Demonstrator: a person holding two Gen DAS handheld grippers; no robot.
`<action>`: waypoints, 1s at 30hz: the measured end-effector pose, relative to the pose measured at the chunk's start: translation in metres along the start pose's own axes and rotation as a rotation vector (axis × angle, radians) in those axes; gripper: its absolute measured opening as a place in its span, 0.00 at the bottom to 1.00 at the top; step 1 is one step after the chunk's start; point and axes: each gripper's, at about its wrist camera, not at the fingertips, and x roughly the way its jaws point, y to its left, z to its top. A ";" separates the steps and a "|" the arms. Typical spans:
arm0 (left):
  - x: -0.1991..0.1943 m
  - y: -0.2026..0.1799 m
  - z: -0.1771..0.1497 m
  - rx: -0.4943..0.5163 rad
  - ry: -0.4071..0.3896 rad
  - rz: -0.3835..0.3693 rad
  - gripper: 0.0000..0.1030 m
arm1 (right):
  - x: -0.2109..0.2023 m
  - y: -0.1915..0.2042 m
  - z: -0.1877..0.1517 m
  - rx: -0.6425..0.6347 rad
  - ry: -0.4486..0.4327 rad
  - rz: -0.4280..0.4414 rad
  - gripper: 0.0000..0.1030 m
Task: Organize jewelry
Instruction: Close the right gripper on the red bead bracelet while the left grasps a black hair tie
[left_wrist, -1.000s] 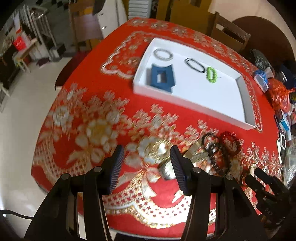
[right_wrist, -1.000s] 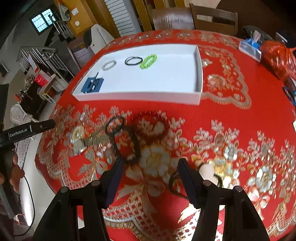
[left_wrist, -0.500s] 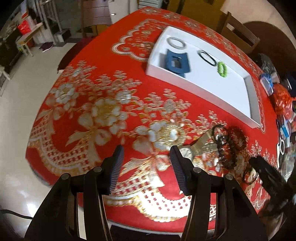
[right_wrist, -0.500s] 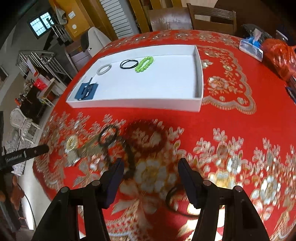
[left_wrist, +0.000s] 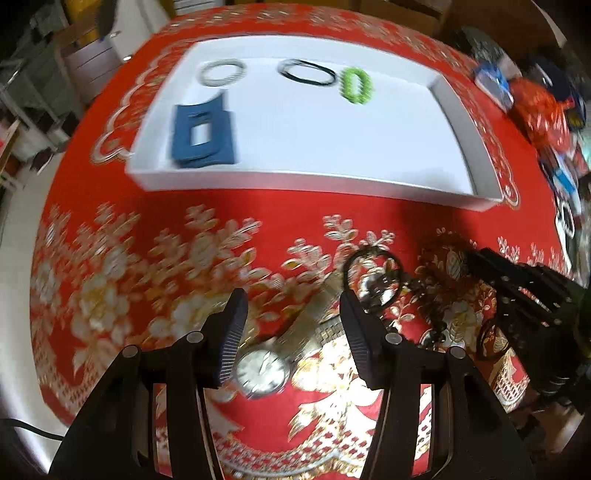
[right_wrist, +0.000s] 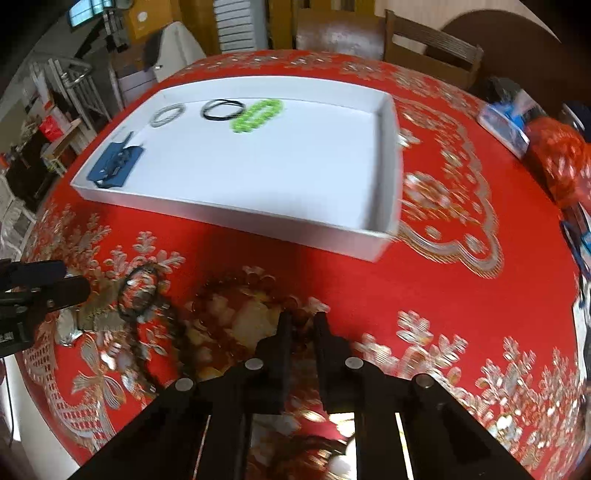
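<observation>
While our right gripper (right_wrist: 302, 325) is pinching the amber bead bracelet (right_wrist: 236, 295) on the tabletop (right_wrist: 424, 280), fingers nearly closed on its beads, our left gripper (left_wrist: 291, 325) is hanging wide open & empty over the watch (left_wrist: 263, 371). We're judging this as the pick step; next we're needing a lift w/o snagging, then over to the tray (right_wrist: 388, 162).

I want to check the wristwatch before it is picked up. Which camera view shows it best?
The left wrist view: the wristwatch lies face-up between the open left gripper fingers. In the right wrist view it is a blurred shape at the left edge.
</observation>
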 end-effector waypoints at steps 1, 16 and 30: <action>0.003 -0.003 0.003 0.008 0.006 0.003 0.50 | 0.000 -0.005 -0.001 0.012 0.003 0.000 0.11; 0.028 -0.036 0.032 0.139 -0.008 -0.007 0.06 | -0.004 -0.022 -0.006 0.048 -0.013 0.054 0.11; -0.008 0.012 0.036 0.028 -0.033 -0.140 0.01 | -0.043 -0.020 0.016 0.027 -0.091 0.134 0.08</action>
